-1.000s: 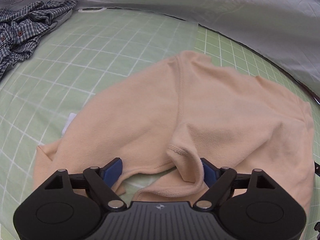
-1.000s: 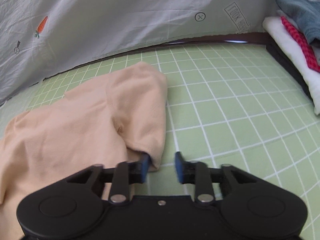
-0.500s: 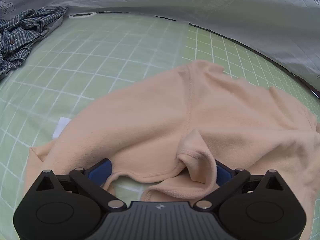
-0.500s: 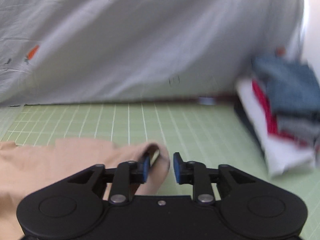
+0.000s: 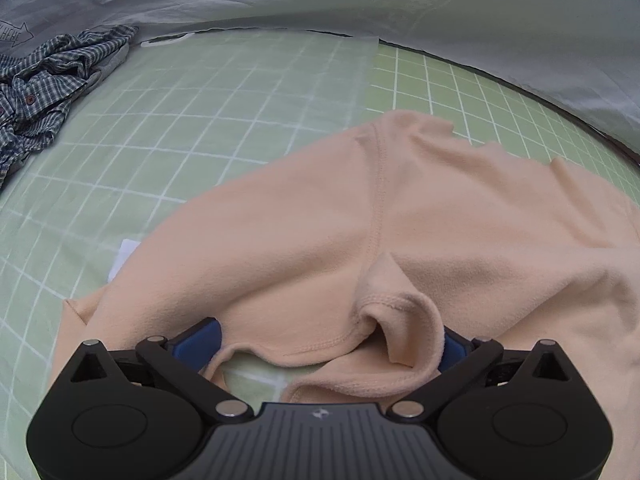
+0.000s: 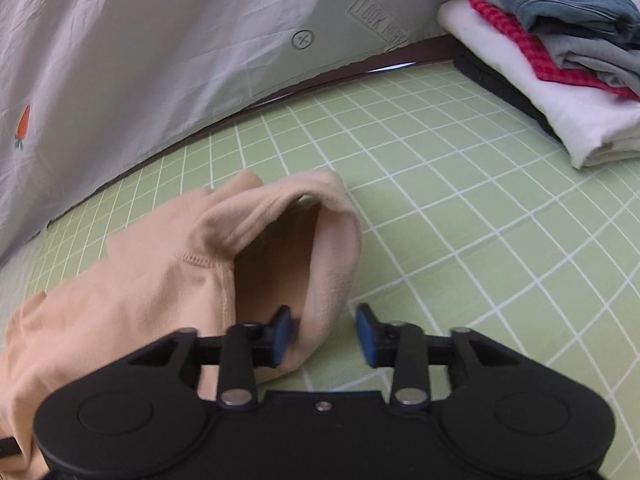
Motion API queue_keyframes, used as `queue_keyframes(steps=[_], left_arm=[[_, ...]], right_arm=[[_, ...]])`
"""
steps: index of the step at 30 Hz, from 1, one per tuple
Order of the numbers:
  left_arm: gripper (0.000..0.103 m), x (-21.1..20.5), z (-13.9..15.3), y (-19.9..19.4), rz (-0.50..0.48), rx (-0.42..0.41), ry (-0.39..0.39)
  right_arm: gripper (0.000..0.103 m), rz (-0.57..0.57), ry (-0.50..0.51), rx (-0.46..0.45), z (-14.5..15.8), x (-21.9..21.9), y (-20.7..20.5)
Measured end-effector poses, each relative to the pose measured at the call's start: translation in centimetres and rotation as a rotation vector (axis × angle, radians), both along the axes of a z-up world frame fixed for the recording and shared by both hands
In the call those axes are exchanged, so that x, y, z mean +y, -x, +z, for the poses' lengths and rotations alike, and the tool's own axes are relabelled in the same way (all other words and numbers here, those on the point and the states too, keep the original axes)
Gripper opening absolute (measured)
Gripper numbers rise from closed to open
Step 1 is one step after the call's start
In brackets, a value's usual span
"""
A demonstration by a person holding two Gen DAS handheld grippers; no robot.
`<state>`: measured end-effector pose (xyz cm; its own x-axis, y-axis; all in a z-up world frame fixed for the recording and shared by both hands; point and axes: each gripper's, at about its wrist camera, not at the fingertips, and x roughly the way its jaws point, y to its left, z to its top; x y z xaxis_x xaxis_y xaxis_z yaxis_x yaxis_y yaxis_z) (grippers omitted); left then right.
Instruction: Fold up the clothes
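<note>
A peach fleece top (image 5: 360, 220) lies spread on the green grid mat (image 5: 200, 100). My left gripper (image 5: 325, 344) stands wide open over its neckline, and a curled fold of the collar rests by the right pad without being pinched. In the right wrist view, a loose, tented edge of the peach top (image 6: 332, 260) hangs between the jaws of my right gripper (image 6: 324, 334). It lies against the left pad, the right pad is clear of it, and the jaws are closing.
A crumpled plaid shirt (image 5: 48, 88) lies at the mat's far left. A stack of folded clothes (image 6: 560, 40) sits at the far right. A grey sheet (image 6: 140, 60) with carrot prints hangs along the back edge. A white label (image 5: 124, 256) pokes out from under the top.
The left jaws spread wider, leaving the collar slack between them. The right gripper tipped up and came back down, and the cloth edge that lay flat now stands puffed up.
</note>
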<state>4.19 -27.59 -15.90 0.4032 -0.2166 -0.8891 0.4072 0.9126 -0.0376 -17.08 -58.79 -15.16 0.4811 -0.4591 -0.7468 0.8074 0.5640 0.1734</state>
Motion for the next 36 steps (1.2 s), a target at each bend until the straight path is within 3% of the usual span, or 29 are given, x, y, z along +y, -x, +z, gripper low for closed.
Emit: queue_keyframes(steps=[1,4,7,9,10,13,16,19,28,30,32,34,36], left_arm=[[0.103,0.0,0.0,0.0,0.000,-0.001,0.000],[0.103,0.0,0.0,0.1,-0.001,-0.002,-0.001],[0.103,-0.1,0.0,0.0,0.001,0.003,-0.006],[0.103,-0.2,0.0,0.0,0.003,0.002,-0.009],[0.103,-0.2,0.0,0.0,0.004,0.002,-0.010],[0.103,-0.3,0.0,0.0,0.004,0.002,-0.012],[0.103,-0.2,-0.1,0.0,-0.004,0.002,-0.009],[0.103,-0.1,-0.1,0.1,-0.004,-0.002,-0.010],[0.103,-0.2,-0.2,0.1,-0.002,-0.003,-0.014],[0.103,-0.1,-0.2,0.1,-0.002,-0.006,-0.012],[0.103,-0.1,-0.2,0.2,-0.002,-0.009,-0.011],[0.103,0.0,-0.2,0.1,-0.003,-0.008,-0.012],[0.103,0.1,-0.1,0.0,-0.006,-0.005,-0.013]], right_arm=[[0.008,0.008,0.018,0.007,0.1,-0.1,-0.1],[0.007,-0.033,0.148,0.021,2.2,-0.1,0.4],[0.007,-0.034,0.424,0.096,6.2,0.6,0.3],[0.009,-0.013,0.501,0.108,8.1,0.5,0.4],[0.012,-0.001,0.482,0.105,8.4,0.2,0.4],[0.039,-0.053,0.327,0.049,6.7,-0.8,1.5],[0.044,-0.129,0.189,0.081,3.6,-0.6,2.6],[0.058,-0.152,0.124,0.078,1.6,-0.2,3.3],[0.063,-0.219,0.099,0.141,0.4,-2.1,4.3],[0.058,-0.211,0.067,0.103,0.1,-2.5,5.1],[0.010,-0.204,0.039,0.051,0.2,-2.9,5.9],[0.010,-0.194,0.062,0.014,1.0,-3.0,6.5],[0.009,-0.183,0.194,0.031,3.1,-2.5,6.5]])
